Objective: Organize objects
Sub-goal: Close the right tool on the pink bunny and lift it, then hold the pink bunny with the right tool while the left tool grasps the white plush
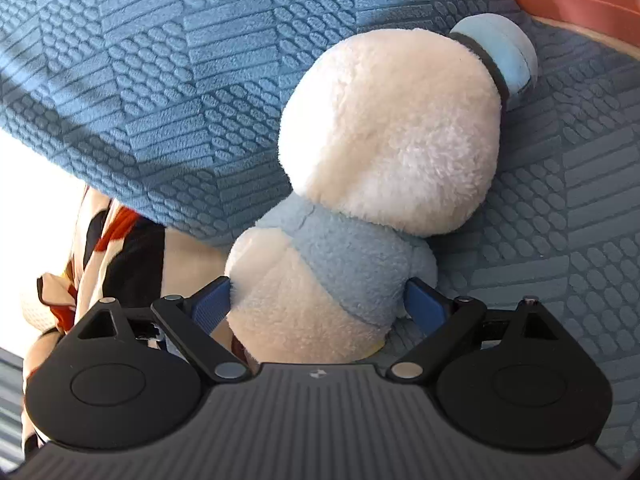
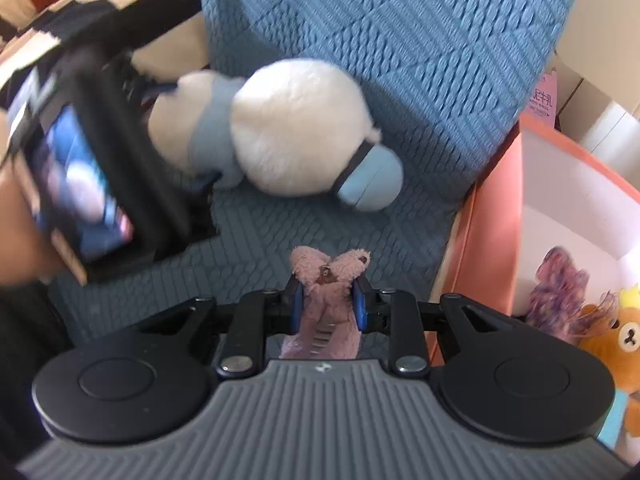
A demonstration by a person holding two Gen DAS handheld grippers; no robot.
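Observation:
A white and light-blue plush toy (image 1: 384,152) lies on the blue textured sofa cover (image 1: 160,60). My left gripper (image 1: 318,304) is shut on the toy's lower body, a blue pad pressing on each side. The right wrist view shows the same plush toy (image 2: 296,128) with the left gripper (image 2: 180,132) on its left end, blurred. My right gripper (image 2: 327,300) is shut on a small pink plush toy (image 2: 326,272), whose fuzzy ends stick out past the pads, above the sofa seat.
A pink box (image 2: 492,240) with a white inside stands right of the sofa; a brown bear plush (image 2: 624,344) and a purple toy (image 2: 560,292) lie in it. A striped red, black and cream cloth (image 2: 60,4) lies at upper left. A hand (image 2: 20,232) holds the left gripper.

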